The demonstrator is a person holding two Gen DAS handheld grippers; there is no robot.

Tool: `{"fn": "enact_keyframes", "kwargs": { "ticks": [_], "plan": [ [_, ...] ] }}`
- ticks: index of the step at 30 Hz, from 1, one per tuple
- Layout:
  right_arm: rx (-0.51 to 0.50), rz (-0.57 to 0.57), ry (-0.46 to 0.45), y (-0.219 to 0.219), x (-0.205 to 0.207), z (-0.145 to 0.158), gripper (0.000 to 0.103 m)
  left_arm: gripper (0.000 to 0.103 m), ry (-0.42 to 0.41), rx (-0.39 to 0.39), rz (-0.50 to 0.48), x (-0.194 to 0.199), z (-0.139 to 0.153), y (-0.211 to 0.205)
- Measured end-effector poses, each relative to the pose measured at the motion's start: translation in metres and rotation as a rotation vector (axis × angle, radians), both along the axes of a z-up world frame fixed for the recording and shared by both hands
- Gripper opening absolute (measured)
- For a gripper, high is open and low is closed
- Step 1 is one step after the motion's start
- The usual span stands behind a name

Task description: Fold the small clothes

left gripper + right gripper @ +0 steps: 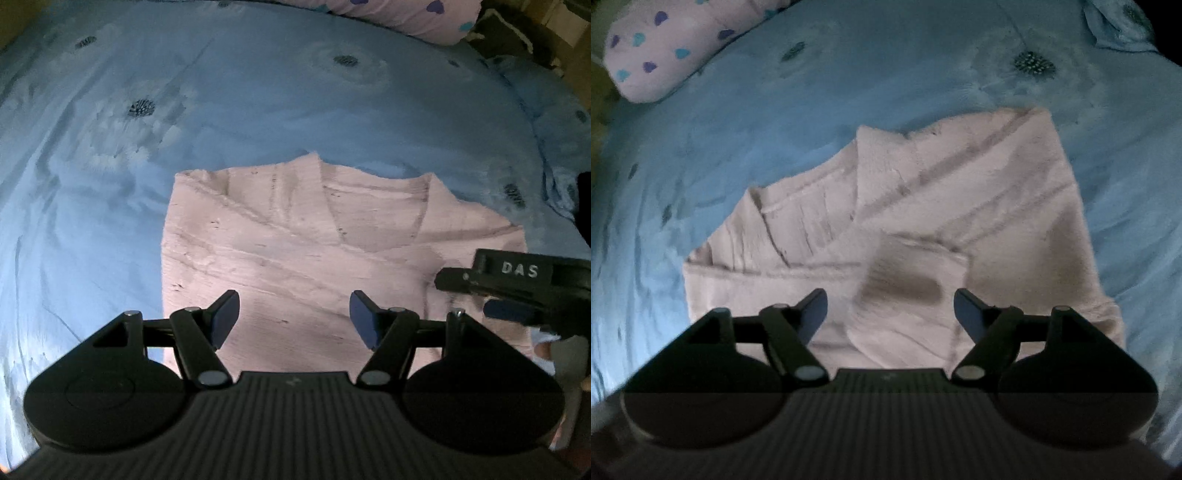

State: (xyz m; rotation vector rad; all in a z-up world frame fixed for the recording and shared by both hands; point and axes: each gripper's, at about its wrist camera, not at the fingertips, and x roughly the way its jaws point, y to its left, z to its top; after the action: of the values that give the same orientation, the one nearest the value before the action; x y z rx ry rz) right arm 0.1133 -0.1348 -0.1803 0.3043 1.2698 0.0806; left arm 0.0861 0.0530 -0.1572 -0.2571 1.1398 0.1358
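A small pale pink knit top (pixel 295 251) lies on the blue bedspread, partly folded, with its V-neck at the far side. It also shows in the right wrist view (pixel 979 206), where a folded sleeve end (pixel 908 280) lies on top. My left gripper (pixel 293 319) is open and empty just above the garment's near part. My right gripper (pixel 890 314) is open and empty over the sleeve end. It shows in the left wrist view (pixel 517 295) at the garment's right edge.
The blue flowered bedspread (pixel 221 92) covers the whole surface. A pale pillow with blue and purple hearts (pixel 665 51) lies at the bed's far end, also in the left wrist view (pixel 406 14). Dark items (pixel 517 33) sit beyond the far right corner.
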Motion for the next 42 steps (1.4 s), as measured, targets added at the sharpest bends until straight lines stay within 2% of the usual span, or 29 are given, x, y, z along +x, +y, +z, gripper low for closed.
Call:
{"fn": "enact_keyframes", "kwargs": {
  "ticks": [4,7,12,14,19,22,26,32,35,37,39,42],
  "plan": [
    [-0.115,0.080,0.023,0.026,0.010,-0.013,0.078,0.071,0.018,-0.020,-0.007,0.005,-0.012,0.017],
    [-0.187,0.104,0.042,0.028,0.014,-0.023,0.078,0.071,0.021,-0.032,-0.023,0.009,-0.018,0.025],
    [-0.189,0.074,0.069,0.015,0.013,-0.034,0.075,0.071,0.027,-0.042,-0.050,0.015,-0.027,0.033],
    [-0.190,0.063,0.072,0.008,0.011,-0.035,0.068,0.071,0.029,-0.049,-0.053,0.018,-0.028,0.035],
    [-0.188,0.067,0.059,-0.004,0.011,-0.026,0.031,0.071,0.020,-0.063,-0.074,0.030,-0.031,0.033],
    [-0.160,0.062,0.037,-0.012,0.008,-0.014,0.026,0.071,0.004,-0.063,-0.094,0.035,-0.029,0.029],
    [-0.101,0.078,-0.021,-0.020,0.005,0.008,0.024,0.071,-0.019,-0.052,-0.095,0.038,-0.024,0.025],
    [0.009,0.103,-0.184,-0.045,-0.004,0.054,0.023,0.071,-0.068,-0.012,-0.019,0.032,-0.008,0.022],
    [0.063,0.138,-0.284,-0.061,-0.005,0.075,0.023,0.071,-0.103,0.030,0.012,0.023,0.000,0.014],
    [0.105,0.179,-0.390,-0.074,-0.010,0.084,0.023,0.071,-0.131,0.041,0.035,0.018,0.000,0.009],
    [0.085,0.222,-0.443,-0.080,-0.012,0.080,0.023,0.071,-0.151,0.045,0.045,0.016,-0.009,0.006],
    [0.062,0.222,-0.396,-0.094,-0.006,0.040,0.023,0.071,-0.152,0.045,0.055,0.017,-0.038,0.007]
  ]
}}
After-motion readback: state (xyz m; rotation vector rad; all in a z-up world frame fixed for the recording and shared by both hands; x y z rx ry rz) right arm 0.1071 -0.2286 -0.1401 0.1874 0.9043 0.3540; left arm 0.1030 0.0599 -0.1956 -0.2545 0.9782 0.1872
